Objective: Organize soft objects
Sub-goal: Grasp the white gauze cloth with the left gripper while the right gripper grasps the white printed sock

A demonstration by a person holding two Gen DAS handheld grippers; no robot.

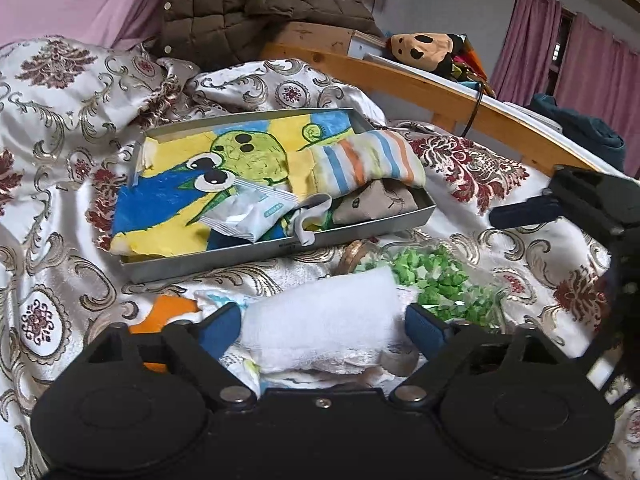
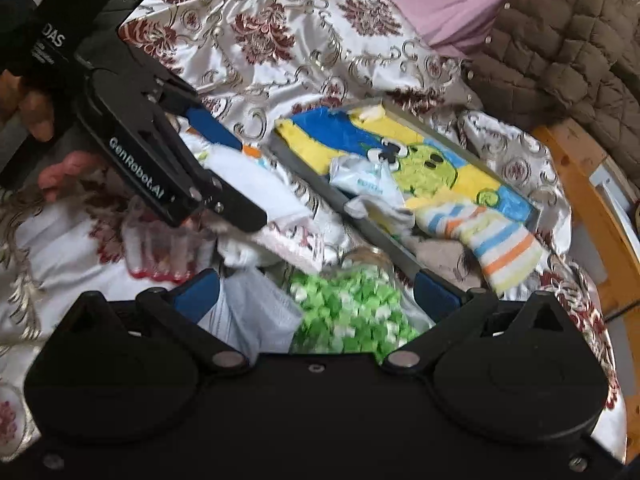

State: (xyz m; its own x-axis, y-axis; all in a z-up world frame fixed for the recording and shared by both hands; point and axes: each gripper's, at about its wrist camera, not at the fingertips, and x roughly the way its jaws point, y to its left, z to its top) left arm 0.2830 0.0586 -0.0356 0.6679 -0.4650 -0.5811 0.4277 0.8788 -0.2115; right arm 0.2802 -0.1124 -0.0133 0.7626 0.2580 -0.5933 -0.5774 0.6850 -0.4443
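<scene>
left gripper (image 1: 322, 322) jaws wide, straddling a white folded cloth (image 1: 320, 328) just in front of the metal tray (image 1: 224, 258); blue pads look just clear of the cloth, no firm pinch visible; right gripper (image 2: 316, 292) also wide open, nothing held, over a clear bag of green pieces (image 2: 352, 308) at the tray's near edge; tray sits on the patterned bedspread (image 1: 60, 92) and holds a striped sock (image 1: 372, 156), a tissue pack (image 1: 252, 212) and a grey cloth (image 1: 376, 200)

A metal tray (image 2: 404, 258) on a patterned bed quilt (image 2: 256, 40) holds a striped sock (image 2: 492, 240) and tissue pack (image 2: 360, 178); the right tool (image 2: 316, 300) gapes over green paper stars (image 2: 352, 308).
</scene>
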